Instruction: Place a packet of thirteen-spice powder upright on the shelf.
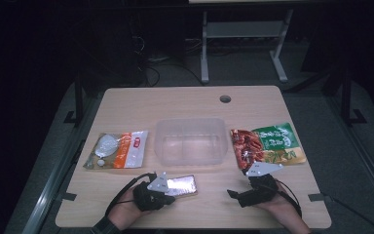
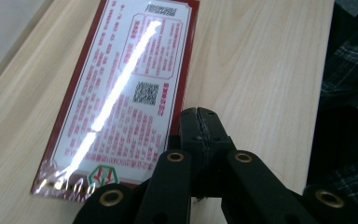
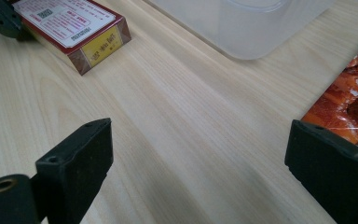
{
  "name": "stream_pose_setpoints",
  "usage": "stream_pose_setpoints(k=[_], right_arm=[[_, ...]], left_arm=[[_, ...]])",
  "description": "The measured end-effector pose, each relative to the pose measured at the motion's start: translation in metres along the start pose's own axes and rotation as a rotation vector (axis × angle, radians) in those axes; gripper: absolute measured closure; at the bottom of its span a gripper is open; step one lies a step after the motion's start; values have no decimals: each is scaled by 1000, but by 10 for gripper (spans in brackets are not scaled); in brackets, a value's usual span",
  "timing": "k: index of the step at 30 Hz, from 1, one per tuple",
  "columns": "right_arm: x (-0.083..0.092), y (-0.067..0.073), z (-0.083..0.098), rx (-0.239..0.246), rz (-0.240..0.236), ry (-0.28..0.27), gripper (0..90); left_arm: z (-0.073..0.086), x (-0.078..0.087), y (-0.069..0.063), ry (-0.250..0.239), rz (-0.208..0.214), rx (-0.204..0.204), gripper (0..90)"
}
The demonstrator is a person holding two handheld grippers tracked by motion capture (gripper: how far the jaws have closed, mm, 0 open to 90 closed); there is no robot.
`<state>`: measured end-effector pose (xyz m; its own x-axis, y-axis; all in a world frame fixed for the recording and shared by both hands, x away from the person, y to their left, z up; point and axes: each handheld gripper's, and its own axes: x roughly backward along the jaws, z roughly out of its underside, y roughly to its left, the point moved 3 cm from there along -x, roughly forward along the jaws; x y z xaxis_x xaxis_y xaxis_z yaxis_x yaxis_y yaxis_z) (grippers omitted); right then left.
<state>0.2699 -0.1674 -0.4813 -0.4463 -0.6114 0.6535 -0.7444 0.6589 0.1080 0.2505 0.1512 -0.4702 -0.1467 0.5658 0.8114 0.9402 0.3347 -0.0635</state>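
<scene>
A flat red-edged box point(image 1: 184, 185) wrapped in shiny film lies on the wooden table point(image 1: 126, 105), just in front of a clear plastic tub point(image 1: 190, 141). My left gripper point(image 1: 170, 197) is at the box's near edge. In the left gripper view its jaws point(image 2: 199, 119) are pressed together with nothing between them, right beside the box point(image 2: 121, 93). My right gripper point(image 1: 251, 182) rests near the table's front right. In its own view the right gripper point(image 3: 200, 163) is wide open over bare wood, and its right jaw overlaps a corner of the red and green pouch point(image 3: 349, 102).
A white and orange pouch point(image 1: 118, 150) lies left of the tub. The red and green pouch point(image 1: 268, 144) lies to the tub's right. A round cable hole point(image 1: 225, 99) is near the far edge. The right gripper view shows the tub point(image 3: 247, 23) and the box point(image 3: 74, 28) ahead.
</scene>
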Motion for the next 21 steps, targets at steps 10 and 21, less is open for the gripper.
stream_pose_setpoints(k=[10,21], right_arm=[[-1,0,0,2,-4,3,72],[-2,0,0,3,-7,9,73]], left_arm=[[13,9,10,12,-40,15,896],[19,37,22,-83,-17,-2,711]])
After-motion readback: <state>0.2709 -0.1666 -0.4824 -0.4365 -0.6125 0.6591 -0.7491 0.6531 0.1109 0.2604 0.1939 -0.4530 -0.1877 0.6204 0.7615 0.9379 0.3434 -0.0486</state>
